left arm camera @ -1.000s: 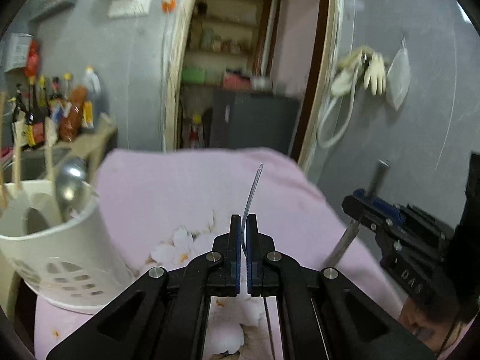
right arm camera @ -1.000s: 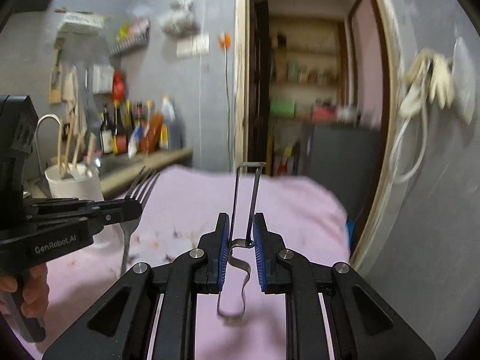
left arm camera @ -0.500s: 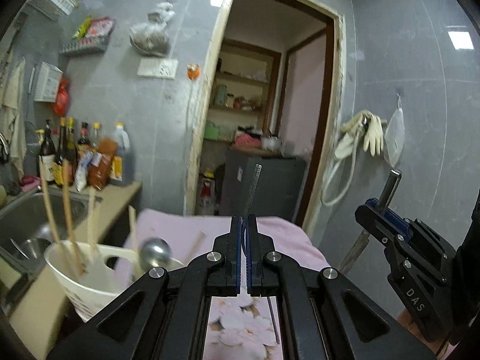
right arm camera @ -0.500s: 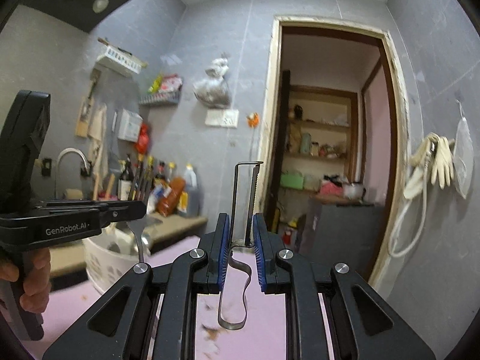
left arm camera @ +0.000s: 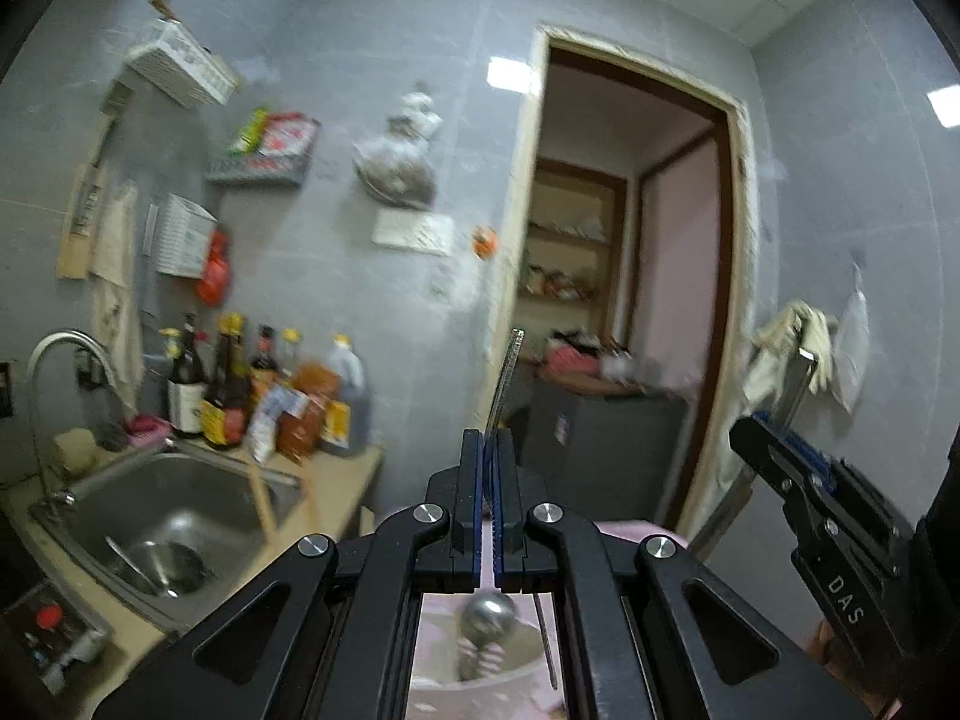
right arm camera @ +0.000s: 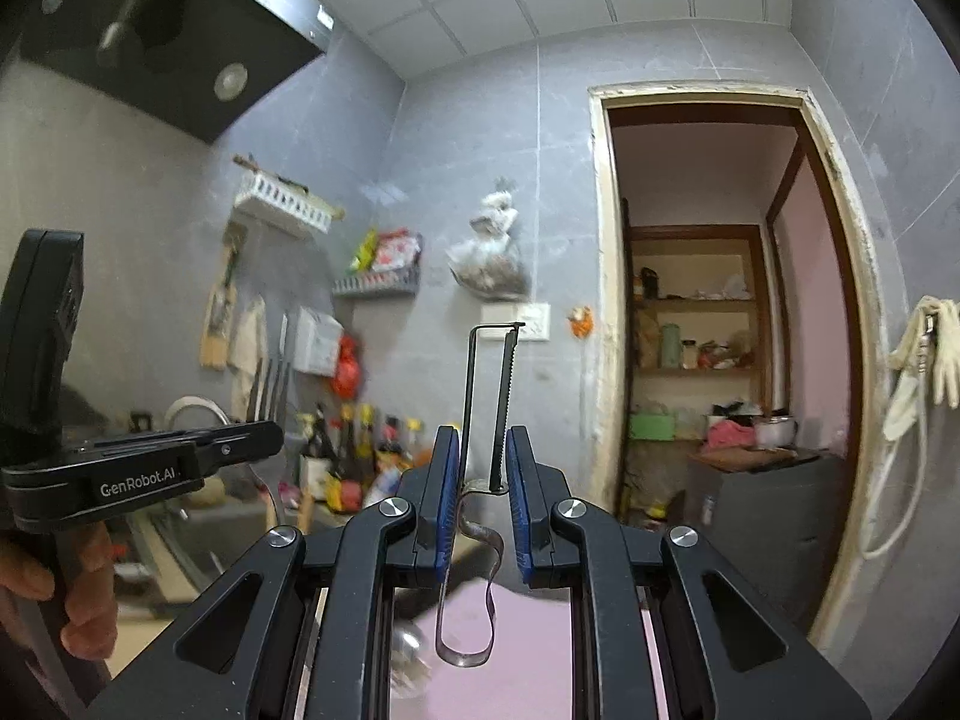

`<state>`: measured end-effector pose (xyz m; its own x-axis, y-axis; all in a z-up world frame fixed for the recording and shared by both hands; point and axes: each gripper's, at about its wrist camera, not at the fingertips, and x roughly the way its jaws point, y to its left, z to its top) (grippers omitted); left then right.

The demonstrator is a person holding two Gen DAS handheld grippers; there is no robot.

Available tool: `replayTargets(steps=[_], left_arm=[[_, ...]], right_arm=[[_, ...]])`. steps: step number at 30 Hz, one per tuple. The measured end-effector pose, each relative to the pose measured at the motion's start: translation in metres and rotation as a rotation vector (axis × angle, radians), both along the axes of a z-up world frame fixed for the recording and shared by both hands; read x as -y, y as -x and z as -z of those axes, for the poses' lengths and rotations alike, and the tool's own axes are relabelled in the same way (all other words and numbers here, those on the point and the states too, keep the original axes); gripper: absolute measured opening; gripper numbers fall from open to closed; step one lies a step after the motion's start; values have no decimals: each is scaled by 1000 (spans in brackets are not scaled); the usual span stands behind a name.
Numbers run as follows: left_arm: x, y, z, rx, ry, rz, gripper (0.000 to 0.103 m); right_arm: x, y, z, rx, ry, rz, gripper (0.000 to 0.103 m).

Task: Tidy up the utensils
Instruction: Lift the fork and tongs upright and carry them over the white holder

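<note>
Both grippers are raised and tilted upward, their views aimed at the grey tiled wall and the doorway [right arm camera: 720, 360] rather than at the work surface

Left gripper [left arm camera: 492, 480], lower centre of the left wrist view: fingers pressed almost together on a thin flat metal utensil [left arm camera: 503, 378], seen edge-on, whose end rises straight up past the fingertips to mid-frame. In the right wrist view the same gripper [right arm camera: 252, 441] appears at centre left, held level in a hand [right arm camera: 72, 588], with a curved strip of metal hanging below its tip; which utensil it is cannot be told from either view

Right gripper [right arm camera: 483, 480], lower centre of its own view: blue-padded fingers narrowly parted and closed on a wire-framed peeler [right arm camera: 489, 408], its serrated blade pointing up and its looped handle hanging below between the arms. In the left wrist view this gripper [left arm camera: 774, 444] enters at the right edge

Below the left gripper's arms, a white holder [left arm camera: 480, 696] with a rounded metal spoon or ladle head [left arm camera: 487, 615] is blurred and mostly hidden. A sink [left arm camera: 162, 528] and bottles [left arm camera: 240, 396] fill the lower left
</note>
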<state>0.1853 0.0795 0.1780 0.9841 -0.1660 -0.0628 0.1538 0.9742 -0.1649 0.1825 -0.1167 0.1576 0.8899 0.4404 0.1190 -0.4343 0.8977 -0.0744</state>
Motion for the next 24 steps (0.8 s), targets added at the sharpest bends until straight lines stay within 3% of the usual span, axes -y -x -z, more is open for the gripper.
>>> replayTargets(steps=[8, 14, 24], left_arm=[[-54, 1, -10, 68, 4, -186, 1], [-74, -24, 14, -5, 33, -273, 1], [-66, -49, 55, -45, -48, -340, 1]], right_arm=[[-40, -23, 6, -6, -50, -51, 14], [-54, -50, 34, -63, -59, -65, 14], [-63, -78, 67, -147, -49, -52, 14]])
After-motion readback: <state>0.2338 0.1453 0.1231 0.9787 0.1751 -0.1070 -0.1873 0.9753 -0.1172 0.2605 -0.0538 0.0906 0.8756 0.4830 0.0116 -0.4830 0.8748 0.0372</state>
